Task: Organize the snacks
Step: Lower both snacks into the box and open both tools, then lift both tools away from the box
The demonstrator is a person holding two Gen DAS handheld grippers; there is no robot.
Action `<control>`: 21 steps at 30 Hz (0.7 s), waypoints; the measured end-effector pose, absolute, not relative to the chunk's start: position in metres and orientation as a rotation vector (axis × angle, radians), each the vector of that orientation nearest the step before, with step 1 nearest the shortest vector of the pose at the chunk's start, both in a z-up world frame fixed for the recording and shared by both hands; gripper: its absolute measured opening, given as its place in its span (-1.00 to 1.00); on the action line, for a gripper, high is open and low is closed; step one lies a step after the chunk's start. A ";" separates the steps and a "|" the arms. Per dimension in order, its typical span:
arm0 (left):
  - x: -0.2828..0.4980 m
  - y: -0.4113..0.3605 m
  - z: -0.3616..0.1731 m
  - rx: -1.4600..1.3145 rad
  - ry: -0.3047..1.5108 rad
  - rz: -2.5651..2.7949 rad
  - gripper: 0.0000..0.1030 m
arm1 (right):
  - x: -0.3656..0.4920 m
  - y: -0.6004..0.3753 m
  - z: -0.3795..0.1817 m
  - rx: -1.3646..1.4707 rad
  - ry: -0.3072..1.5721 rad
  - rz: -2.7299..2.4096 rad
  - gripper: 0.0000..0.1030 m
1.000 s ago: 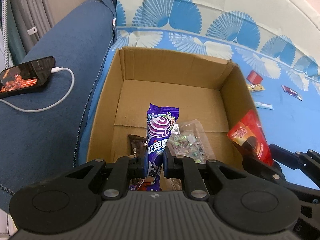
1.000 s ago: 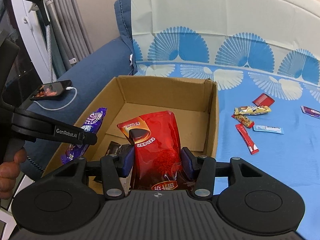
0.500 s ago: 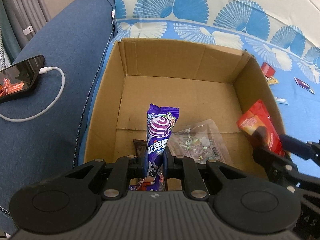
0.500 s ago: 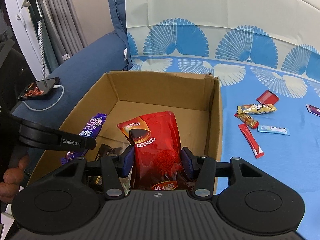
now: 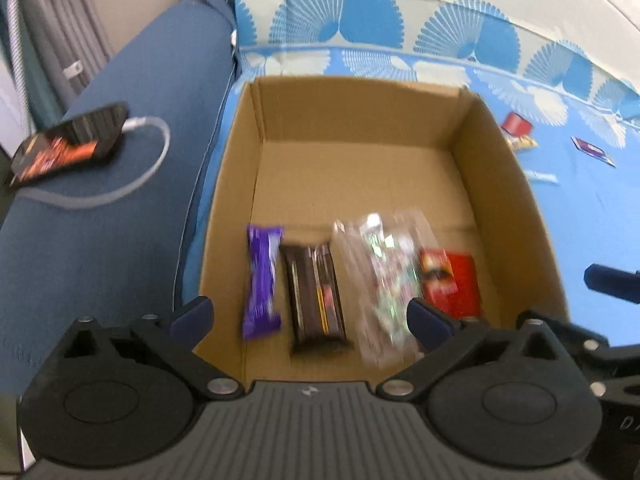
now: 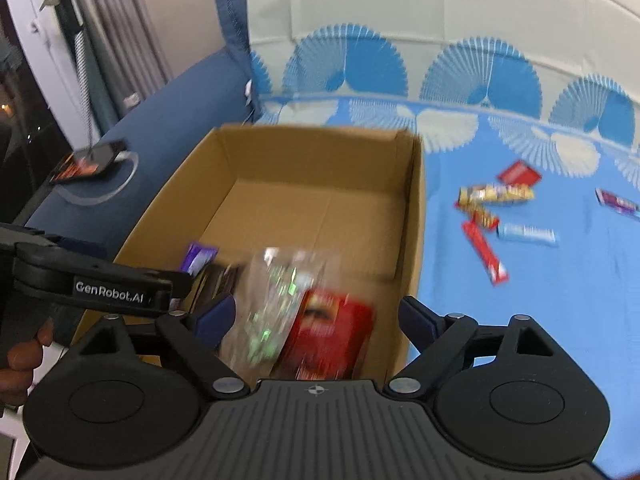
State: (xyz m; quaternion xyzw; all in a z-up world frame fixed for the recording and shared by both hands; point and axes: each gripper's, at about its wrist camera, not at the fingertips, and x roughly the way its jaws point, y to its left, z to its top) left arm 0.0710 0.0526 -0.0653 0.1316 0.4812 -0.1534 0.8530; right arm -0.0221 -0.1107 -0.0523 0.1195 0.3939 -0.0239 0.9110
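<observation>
**Both packets dropped, loose snacks wait on our right**

Our left gripper (image 5: 310, 316) and right gripper (image 6: 316, 318) have both just been opening; their jaws stand spread wide with nothing pinched between them. The purple packet (image 5: 262, 282) and the red pouch (image 6: 326, 338) lie on the floor of the cardboard box (image 5: 352, 108), alongside a dark bar (image 5: 316, 296) and a clear bag of sweets (image 5: 386, 276).

What we judge matters next is the loose snacks on the blue patterned sheet (image 6: 560, 320), well apart from the box on its right. The red stick (image 6: 484, 252) lies nearest, its long axis slanting away from us; the yellow bar (image 6: 496, 193) and the light blue packet (image 6: 527, 234) lie roughly crosswise. Our right gripper is the nearer one, so we expect it to swing right over the box wall.

Motion blur smears every label. The near box wall is hidden behind both gripper bodies, and the far snacks in the left wrist view are cut by the box rim.
</observation>
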 end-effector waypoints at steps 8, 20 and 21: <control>-0.003 0.071 -0.040 0.301 0.932 -0.304 0.99 | -0.083 -0.076 -0.026 0.216 0.784 -0.048 0.77; -0.063 0.082 -0.005 0.284 0.792 -0.284 0.99 | -0.149 -0.054 0.010 0.144 0.623 -0.065 0.81; -0.067 0.082 -0.003 0.285 0.782 -0.283 0.99 | -0.154 -0.053 0.012 0.143 0.612 -0.067 0.81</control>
